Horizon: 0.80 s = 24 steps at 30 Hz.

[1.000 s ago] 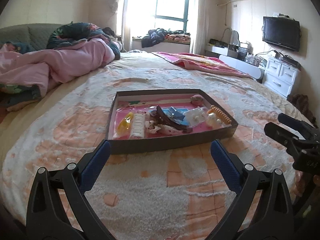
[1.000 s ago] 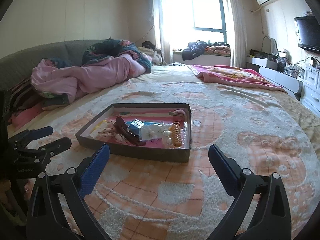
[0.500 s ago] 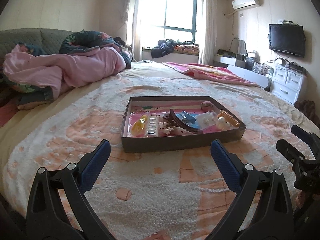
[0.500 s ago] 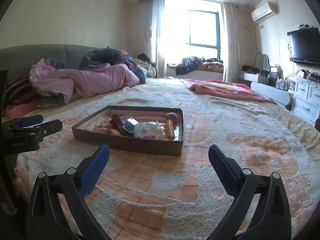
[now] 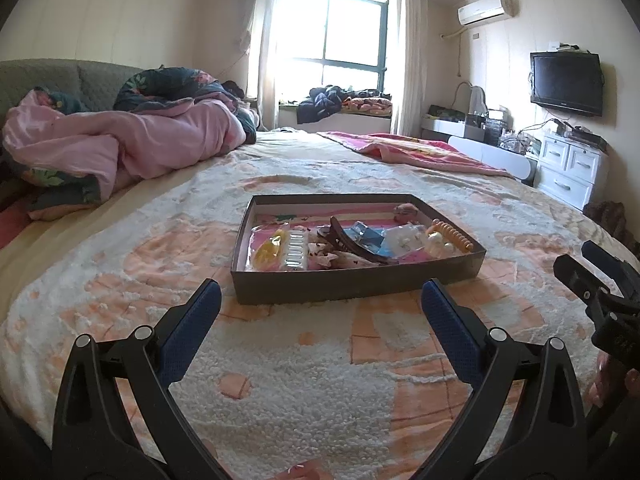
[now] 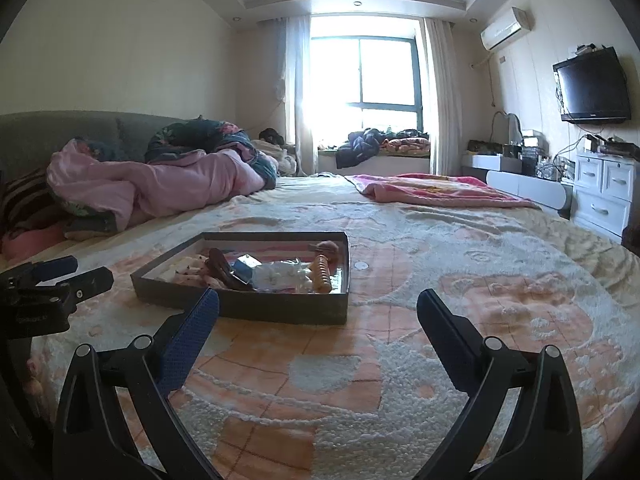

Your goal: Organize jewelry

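Observation:
A shallow dark box (image 5: pixel 352 284) (image 6: pixel 280 308) lies on the bed and holds mixed jewelry: a brown hair claw (image 5: pixel 352 242), a yellow clip (image 5: pixel 269 249), a white comb (image 5: pixel 295 250), an orange spiral tie (image 5: pixel 452 234) (image 6: pixel 322 276), and clear packets (image 5: pixel 404 240). A small white round piece (image 6: pixel 361 265) lies on the blanket to the right of the box. My left gripper (image 5: pixel 320 308) is open and empty, short of the box. My right gripper (image 6: pixel 316 316) is open and empty, in front of the box's right corner.
The bed is covered by a cream and orange patterned blanket (image 5: pixel 304 380). A pink duvet heap (image 5: pixel 120 148) lies at the back left, a pink blanket (image 5: pixel 416 152) at the back right. White drawers (image 5: pixel 568 172) and a TV (image 5: pixel 566 82) stand on the right wall.
Both grippers have tilted upward and drawn back slightly, so the box sits lower and farther in both views and more of the room shows. Both stay open.

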### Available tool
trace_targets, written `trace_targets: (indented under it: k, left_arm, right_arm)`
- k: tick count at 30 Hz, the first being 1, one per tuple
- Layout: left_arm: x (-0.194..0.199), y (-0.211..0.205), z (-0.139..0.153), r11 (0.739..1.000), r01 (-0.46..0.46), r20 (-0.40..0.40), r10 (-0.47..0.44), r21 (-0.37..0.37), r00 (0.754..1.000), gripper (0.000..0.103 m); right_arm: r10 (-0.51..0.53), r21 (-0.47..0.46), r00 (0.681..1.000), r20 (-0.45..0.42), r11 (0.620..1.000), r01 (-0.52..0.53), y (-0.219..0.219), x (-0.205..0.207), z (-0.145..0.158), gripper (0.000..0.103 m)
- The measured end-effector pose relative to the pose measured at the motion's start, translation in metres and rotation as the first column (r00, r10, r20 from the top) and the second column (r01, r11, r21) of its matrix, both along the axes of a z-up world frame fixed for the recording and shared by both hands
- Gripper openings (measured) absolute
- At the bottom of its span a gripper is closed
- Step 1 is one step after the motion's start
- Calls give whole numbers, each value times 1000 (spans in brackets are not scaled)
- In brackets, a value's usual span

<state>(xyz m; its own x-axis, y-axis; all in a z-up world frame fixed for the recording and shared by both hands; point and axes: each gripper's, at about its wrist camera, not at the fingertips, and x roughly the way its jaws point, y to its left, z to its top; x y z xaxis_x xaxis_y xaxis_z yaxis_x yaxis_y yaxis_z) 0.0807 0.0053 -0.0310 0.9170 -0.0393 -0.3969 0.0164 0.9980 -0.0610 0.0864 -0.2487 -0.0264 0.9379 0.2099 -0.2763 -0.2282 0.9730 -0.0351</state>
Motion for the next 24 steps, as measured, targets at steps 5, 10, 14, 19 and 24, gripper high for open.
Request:
trace_targets:
  k: [5, 10, 14, 19, 24]
  left_arm:
    - [1, 1, -2, 1000, -7, -7, 7, -3, 1000, 92]
    - [1, 1, -1, 1000, -9, -2, 9, -1, 1000, 92]
    - [1, 1, -1, 1000, -9, -2, 9, -1, 1000, 92]
    - [0, 1, -1, 1000, -10, -2, 10, 0, 1000, 92]
    - [1, 2, 0, 1000, -8, -1, 8, -3, 1000, 92]
  right_arm:
    - [2, -2, 1000, -2, 1000, -2, 1, 1, -1, 97]
    - [5, -1, 1000, 3, 1000, -5, 2, 1, -2, 97]
    - [3, -2, 1000, 5, 1000, -3, 2, 0, -2, 97]
    - [3, -3, 1000, 7, 1000, -3, 2, 0, -2, 97]
    - [2, -2, 1000, 8, 1000, -2, 2, 0, -2, 97]
